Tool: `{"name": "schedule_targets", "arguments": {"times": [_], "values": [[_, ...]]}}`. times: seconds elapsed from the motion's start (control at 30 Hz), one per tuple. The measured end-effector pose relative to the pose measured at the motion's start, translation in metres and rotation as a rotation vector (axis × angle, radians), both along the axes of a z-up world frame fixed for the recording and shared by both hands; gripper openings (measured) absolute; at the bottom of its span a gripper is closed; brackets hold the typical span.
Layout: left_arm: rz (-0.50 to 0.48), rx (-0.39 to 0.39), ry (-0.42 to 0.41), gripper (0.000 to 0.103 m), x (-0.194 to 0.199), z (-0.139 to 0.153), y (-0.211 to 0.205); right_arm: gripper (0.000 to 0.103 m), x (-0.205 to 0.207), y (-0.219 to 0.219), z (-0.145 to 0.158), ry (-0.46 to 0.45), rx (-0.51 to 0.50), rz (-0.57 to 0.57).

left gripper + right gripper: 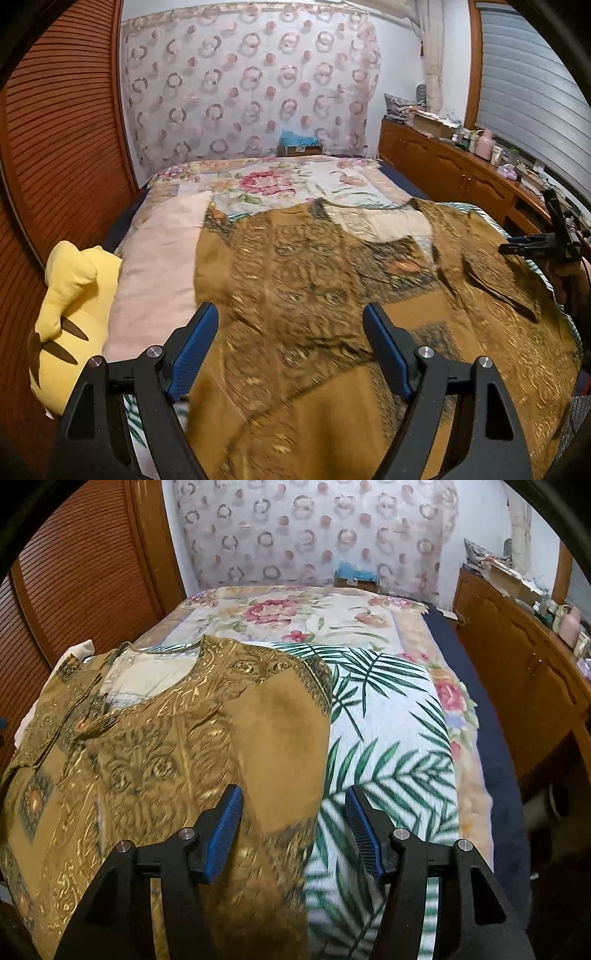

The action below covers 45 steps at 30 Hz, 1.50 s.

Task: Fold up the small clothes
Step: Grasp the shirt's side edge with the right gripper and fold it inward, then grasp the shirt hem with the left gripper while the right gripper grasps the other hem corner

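A brown and gold patterned top lies spread flat on the bed, neckline toward the far end; it also shows in the right wrist view. My left gripper is open above the top's left part, holding nothing. My right gripper is open and empty above the top's right edge, where it meets a white palm-leaf cloth. The right gripper also shows at the right edge of the left wrist view.
A yellow plush toy and a pink pillow lie at the bed's left side. A floral bedspread covers the far end. A wooden louvred wall stands left; a cluttered wooden cabinet stands right.
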State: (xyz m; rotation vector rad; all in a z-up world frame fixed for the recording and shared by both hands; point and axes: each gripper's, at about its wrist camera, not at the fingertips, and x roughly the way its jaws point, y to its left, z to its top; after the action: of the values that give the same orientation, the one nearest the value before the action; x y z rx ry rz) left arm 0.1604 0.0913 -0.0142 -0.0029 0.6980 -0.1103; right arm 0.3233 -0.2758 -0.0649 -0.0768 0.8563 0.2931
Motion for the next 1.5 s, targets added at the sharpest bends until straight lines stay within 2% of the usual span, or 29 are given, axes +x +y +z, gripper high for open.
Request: {"name": "schedule_targets", "arguments": {"times": [0.17,0.3,0.4,0.43,0.47,0.5,0.57,0.6,0.63,0.73,0.83,0.97,1.23,1.33,1.5], "values": [[-0.005,-0.015,0.021,0.081,0.025,-0.002,0.012,0.058,0.024,0.003,-0.004,0.005,0.002,0.018],[0.000,0.015,0.032,0.081,0.042,-0.002,0.015,0.045,0.038,0.001,-0.004,0.005,0.011,0.033],[0.001,0.007,0.040,0.081,0.054,-0.002,0.020,0.024,0.048,-0.003,-0.003,0.008,0.050,0.057],[0.004,0.008,0.043,0.081,0.059,-0.002,0.022,0.008,0.050,-0.004,-0.003,0.001,0.061,0.069],[0.008,0.012,0.046,0.081,0.063,-0.003,0.023,0.005,0.049,-0.005,-0.001,-0.011,0.073,0.080],[0.012,0.016,0.052,0.081,0.068,-0.004,0.026,0.004,0.049,-0.008,0.002,-0.030,0.079,0.081],[0.014,0.017,0.058,0.081,0.076,-0.006,0.029,0.003,0.053,-0.018,0.005,-0.064,0.033,-0.012],[0.015,0.018,0.064,0.081,0.081,-0.007,0.031,0.003,0.057,-0.025,0.005,-0.061,0.042,-0.042],[0.016,0.018,0.070,0.081,0.085,-0.009,0.031,0.003,0.060,-0.028,0.004,-0.058,0.068,-0.030],[0.020,0.024,0.087,0.078,0.099,-0.014,0.036,0.003,0.067,-0.032,-0.003,-0.048,0.056,-0.022],[0.023,0.029,0.106,0.070,0.111,-0.019,0.042,0.003,0.072,-0.035,-0.010,-0.036,0.076,-0.019],[0.026,0.029,0.128,0.053,0.126,-0.024,0.048,0.003,0.082,-0.036,-0.018,-0.019,0.088,-0.010],[0.044,0.020,0.141,0.050,0.146,-0.026,0.061,0.003,0.082,-0.036,-0.017,-0.041,0.098,-0.009],[0.042,0.028,0.145,0.039,0.152,-0.025,0.061,0.003,0.079,-0.035,-0.016,-0.042,0.093,-0.011],[0.038,0.017,0.146,0.030,0.160,-0.025,0.065,0.003,0.076,-0.034,-0.016,-0.042,0.097,-0.011]]}}
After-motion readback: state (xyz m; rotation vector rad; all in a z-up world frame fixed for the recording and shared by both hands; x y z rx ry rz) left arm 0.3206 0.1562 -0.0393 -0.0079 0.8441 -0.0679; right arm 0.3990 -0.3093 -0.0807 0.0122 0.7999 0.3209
